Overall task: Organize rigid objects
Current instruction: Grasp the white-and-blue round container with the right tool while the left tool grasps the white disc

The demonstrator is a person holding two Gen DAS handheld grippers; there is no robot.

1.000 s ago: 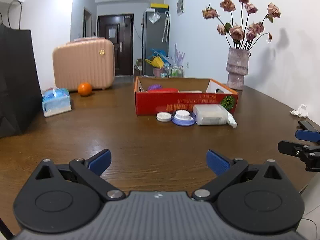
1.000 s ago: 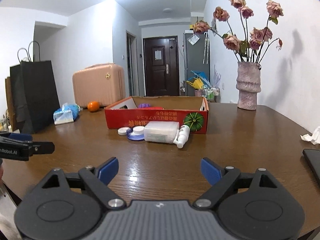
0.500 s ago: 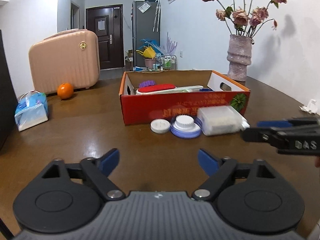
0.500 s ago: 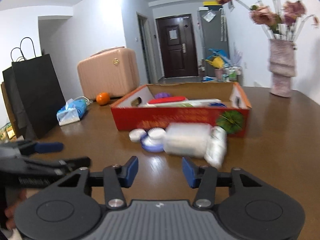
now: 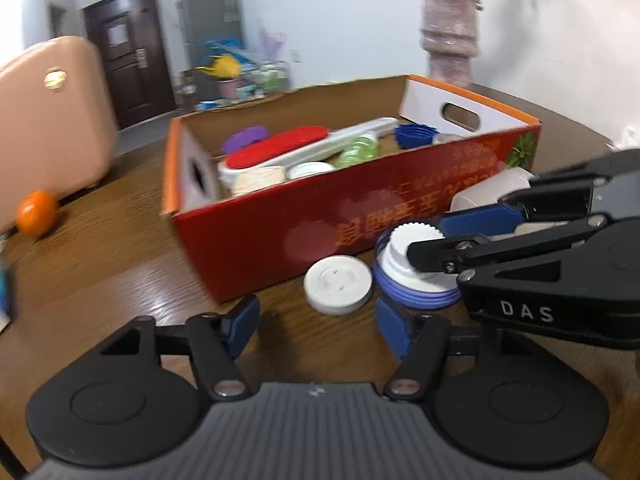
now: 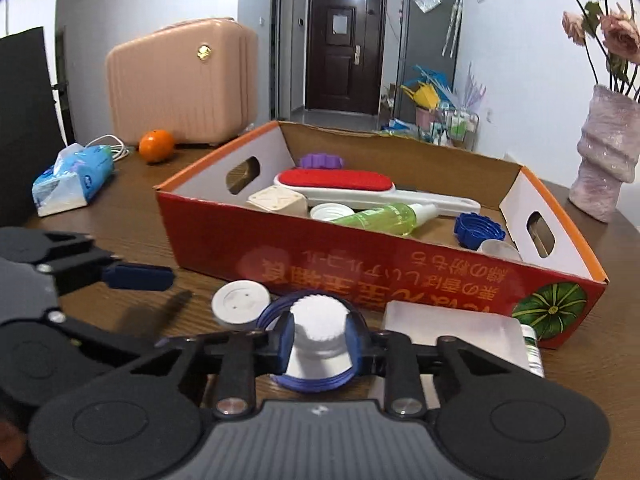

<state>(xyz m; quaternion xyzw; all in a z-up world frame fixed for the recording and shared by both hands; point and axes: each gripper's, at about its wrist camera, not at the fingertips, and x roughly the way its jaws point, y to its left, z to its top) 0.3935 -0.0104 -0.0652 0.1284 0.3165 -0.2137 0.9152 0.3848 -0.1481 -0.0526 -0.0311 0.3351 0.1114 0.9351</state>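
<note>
Red cardboard box (image 6: 360, 256) mid-tabletop, already loaded with a red lint brush (image 6: 336, 181), green bottle (image 6: 380, 215), blue cap (image 6: 478, 231). Rigid cardboard, light; no need to move it.

Along box's near wall, on bare tabletop (image 5: 120, 264): frosted plastic case (image 6: 452, 330), blue-rimmed lid with white ribbed knob (image 6: 318, 322), flat white round lid (image 6: 240, 302), touching or nearly so.

Knobbed lid: hard plastic, light, probably slick on the flat rim; ribbed knob the sensible hold, ridges giving bite. Not fragile.

Right gripper (image 6: 319, 342) low over tabletop, level, blue pads either side of the knob and apparently pinching it; lid not lifted.

Left gripper (image 5: 316, 320) just beside, low, angled toward flat white lid, tongs wide apart, holding nothing.
</note>
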